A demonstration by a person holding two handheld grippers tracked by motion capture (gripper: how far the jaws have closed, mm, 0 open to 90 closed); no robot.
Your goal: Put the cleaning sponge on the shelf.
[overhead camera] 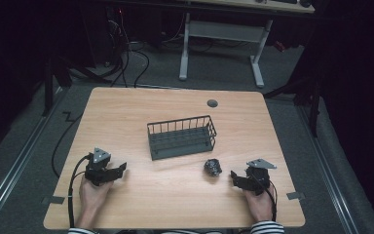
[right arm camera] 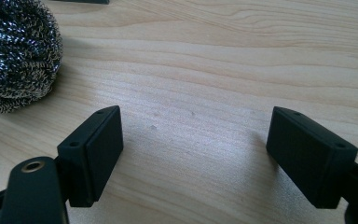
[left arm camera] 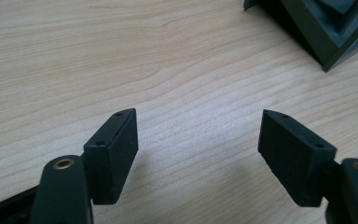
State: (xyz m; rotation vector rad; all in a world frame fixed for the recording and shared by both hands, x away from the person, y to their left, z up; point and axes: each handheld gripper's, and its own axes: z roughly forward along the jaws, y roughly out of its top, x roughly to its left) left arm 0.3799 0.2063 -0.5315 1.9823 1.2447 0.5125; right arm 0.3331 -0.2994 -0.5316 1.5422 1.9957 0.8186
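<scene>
A dark wire basket (overhead camera: 181,136) stands in the middle of the wooden table (overhead camera: 126,112); one of its corners (left arm camera: 335,32) reaches into the top right of the left gripper view. A steel-wool scourer (overhead camera: 213,167) lies just in front of the basket's right end, and it appears at the upper left (right arm camera: 14,56) of the right gripper view. My left gripper (overhead camera: 119,169) rests low at the front left, open (left arm camera: 198,149), with bare wood between its jaws. My right gripper (overhead camera: 234,176) sits at the front right, open (right arm camera: 196,149), a short way right of the scourer and not touching it.
A round cable grommet (overhead camera: 212,103) is set in the table near its far edge. Behind the table stands another desk's white frame (overhead camera: 224,44), with cables (overhead camera: 126,63) on the floor. A cable (overhead camera: 63,141) hangs off the table's left edge.
</scene>
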